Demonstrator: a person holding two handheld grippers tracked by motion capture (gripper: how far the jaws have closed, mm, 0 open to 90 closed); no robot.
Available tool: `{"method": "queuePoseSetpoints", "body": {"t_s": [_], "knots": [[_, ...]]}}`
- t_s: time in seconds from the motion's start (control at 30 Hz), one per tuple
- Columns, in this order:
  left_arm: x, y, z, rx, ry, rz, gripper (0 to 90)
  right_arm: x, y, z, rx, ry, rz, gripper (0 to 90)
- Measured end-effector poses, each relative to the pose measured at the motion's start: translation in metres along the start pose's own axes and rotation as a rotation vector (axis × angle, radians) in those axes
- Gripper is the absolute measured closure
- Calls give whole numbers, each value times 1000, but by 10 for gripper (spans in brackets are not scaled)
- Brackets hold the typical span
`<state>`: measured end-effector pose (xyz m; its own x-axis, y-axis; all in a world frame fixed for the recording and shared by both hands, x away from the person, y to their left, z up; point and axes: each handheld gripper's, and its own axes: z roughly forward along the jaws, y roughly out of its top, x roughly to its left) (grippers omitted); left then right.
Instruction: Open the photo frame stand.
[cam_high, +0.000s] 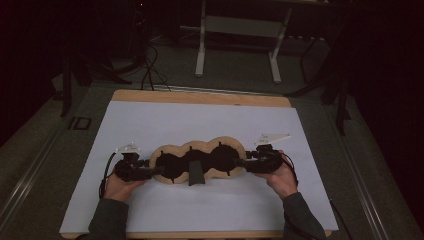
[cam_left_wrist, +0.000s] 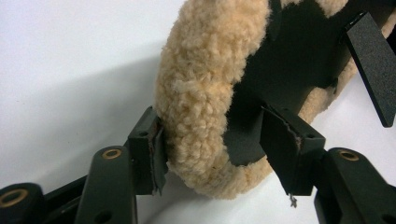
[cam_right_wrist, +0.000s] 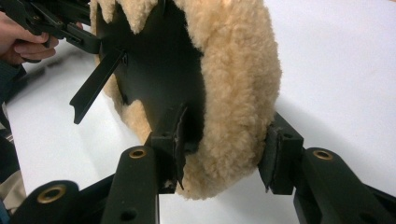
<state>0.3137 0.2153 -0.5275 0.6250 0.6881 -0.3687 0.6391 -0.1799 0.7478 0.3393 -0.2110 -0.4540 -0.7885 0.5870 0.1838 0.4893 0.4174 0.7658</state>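
A long fleece pad (cam_high: 199, 161), tan and woolly around its scalloped rim with a black backing facing up, lay across the white sheet (cam_high: 200, 125) that covered the table (cam_high: 200, 97), nearer the table's near edge than its far edge and roughly midway between its left and right edges. A black strap (cam_high: 195, 173) hung from the pad's middle toward the near edge.

The left claw (cam_high: 156, 171) met the pad's left end. In the left gripper view, the left claw (cam_left_wrist: 212, 151) had its jaws straddling the fleece rim (cam_left_wrist: 201, 93), one pad against the woolly outside and the other against the black backing (cam_left_wrist: 289, 56), pinching the edge between them. The strap (cam_left_wrist: 373, 70) showed at the upper right of that view.

The right claw (cam_high: 239, 163) met the pad's right end. In the right gripper view, the right claw (cam_right_wrist: 226, 154) likewise gripped the fleece rim (cam_right_wrist: 238, 84), one jaw on the black backing (cam_right_wrist: 159, 60) and one on the outer wool. Farther off in that view, the person's left hand (cam_right_wrist: 21, 39) held the other gripper at the pad's opposite end.
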Motion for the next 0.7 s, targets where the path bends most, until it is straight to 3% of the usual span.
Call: {"method": "queuePoseSetpoints", "body": {"t_s": [0.33, 0.6, 0.7], "knots": [[-7, 4, -3, -9, 29, 84, 532, -6, -7, 4, 28, -32, -8, 529], [-20, 14, 3, -16, 99, 164, 540, -12, -9, 4, 34, -77, -5, 499], [-21, 17, 5, -15, 107, 175, 542, -14, -8, 3, 32, -93, -3, 491]]}}
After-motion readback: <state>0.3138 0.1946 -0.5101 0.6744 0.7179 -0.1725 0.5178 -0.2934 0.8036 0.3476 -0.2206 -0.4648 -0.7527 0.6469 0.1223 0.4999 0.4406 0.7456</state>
